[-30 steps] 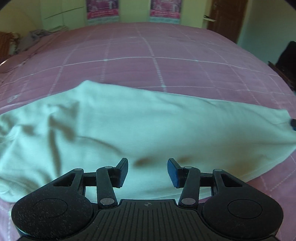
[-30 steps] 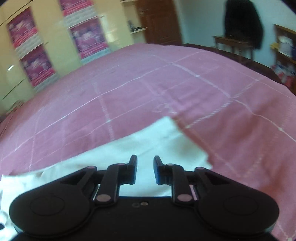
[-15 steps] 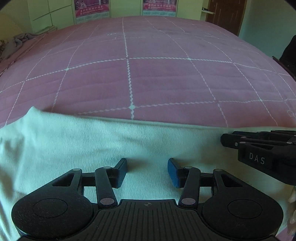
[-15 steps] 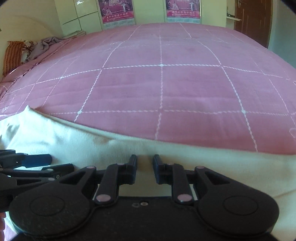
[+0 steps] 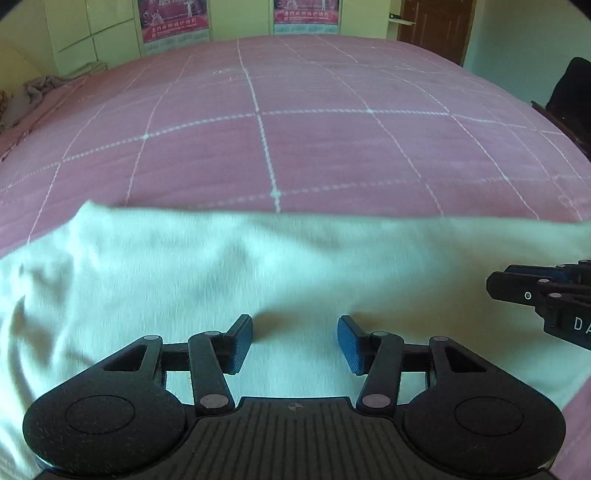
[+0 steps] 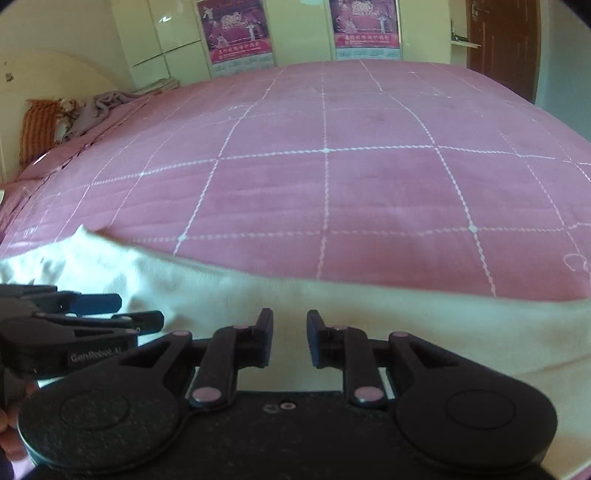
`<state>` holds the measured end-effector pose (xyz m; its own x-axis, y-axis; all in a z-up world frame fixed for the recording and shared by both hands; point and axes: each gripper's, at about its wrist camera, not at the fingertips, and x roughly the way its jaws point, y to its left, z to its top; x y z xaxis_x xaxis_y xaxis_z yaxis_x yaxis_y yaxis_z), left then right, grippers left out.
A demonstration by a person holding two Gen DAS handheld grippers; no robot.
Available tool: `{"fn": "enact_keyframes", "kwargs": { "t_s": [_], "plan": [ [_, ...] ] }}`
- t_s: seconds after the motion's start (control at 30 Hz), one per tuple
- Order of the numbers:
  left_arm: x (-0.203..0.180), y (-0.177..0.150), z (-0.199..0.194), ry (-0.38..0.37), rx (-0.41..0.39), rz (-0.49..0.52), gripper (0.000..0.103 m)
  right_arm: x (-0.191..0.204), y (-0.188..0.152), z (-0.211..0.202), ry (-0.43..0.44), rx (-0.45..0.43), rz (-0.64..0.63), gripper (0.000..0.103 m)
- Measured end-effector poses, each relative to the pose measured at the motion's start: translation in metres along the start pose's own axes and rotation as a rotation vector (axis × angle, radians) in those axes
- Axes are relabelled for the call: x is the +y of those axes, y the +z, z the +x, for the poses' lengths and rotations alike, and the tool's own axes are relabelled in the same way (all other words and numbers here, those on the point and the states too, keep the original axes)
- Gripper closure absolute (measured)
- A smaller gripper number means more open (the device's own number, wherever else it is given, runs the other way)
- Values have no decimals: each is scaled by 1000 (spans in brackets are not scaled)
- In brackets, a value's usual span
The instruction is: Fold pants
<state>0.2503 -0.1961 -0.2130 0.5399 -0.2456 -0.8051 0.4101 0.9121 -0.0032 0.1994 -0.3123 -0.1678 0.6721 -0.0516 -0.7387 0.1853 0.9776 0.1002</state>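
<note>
Left hand-held gripper (image 5: 294, 341) spread over the pants (image 5: 258, 266), nothing between its pads. Right hand-held gripper (image 6: 290, 341) nearly closed, narrow gap, empty too. I see the pants lying flat across the near edge of the pink bed (image 6: 332, 184), both grippers side by side above them.

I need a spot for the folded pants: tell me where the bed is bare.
Bare: the pink quilt beyond the white pants' far edge, up to the posters. Crowded: the near strip under the left gripper and right gripper, and the bedding heap far left.
</note>
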Motion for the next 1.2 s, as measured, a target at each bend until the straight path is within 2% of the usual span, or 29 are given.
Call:
{"fn": "enact_keyframes", "kwargs": {
  "t_s": [0.1,0.17,0.23,0.3,0.37,0.43,0.5,0.57,0.67,0.7,0.73,0.77,0.93,1.03,1.1,1.2],
  "plan": [
    [3,-37,-21,4,-14,10,45,-2,-37,-14,-20,44,-37,83],
    [11,-56,-35,-9,-11,-30,43,-8,-58,-24,-44,26,-57,83],
    [17,-68,-45,-2,-13,-37,43,-20,-66,-34,-78,15,-53,86],
    [26,-79,-52,21,-18,-51,43,-34,-66,-43,-150,8,-25,86],
    [33,-83,-59,44,-19,-74,43,-53,-66,-48,-211,15,28,86],
    [42,-84,-67,96,-35,-119,43,-65,-67,-51,-259,30,29,86],
    [49,-82,-71,106,-53,-156,43,-70,-65,-61,-303,6,70,80],
    [52,-84,-58,121,-8,-161,43,-71,-65,-75,-246,-69,129,77],
    [46,-97,-54,148,-34,-95,40,-54,-71,-61,-235,-12,48,71],
    [48,-98,-56,145,-35,-104,40,-50,-76,-50,-275,30,-8,71],
    [53,-99,-59,135,-32,-126,40,-52,-82,-46,-303,24,-39,68],
    [58,-101,-61,127,-30,-141,40,-58,-85,-48,-321,6,-26,65],
    [70,-99,-69,136,-12,-164,40,-98,-78,-53,-443,18,43,64],
    [76,-94,-79,136,-31,-217,39,-109,-72,-61,-454,24,123,65],
    [78,-88,-75,150,-38,-222,39,-100,-70,-70,-397,-17,161,63],
    [84,-79,-61,178,-19,-252,39,-66,-69,-65,-318,-31,99,64]
  ]
}}
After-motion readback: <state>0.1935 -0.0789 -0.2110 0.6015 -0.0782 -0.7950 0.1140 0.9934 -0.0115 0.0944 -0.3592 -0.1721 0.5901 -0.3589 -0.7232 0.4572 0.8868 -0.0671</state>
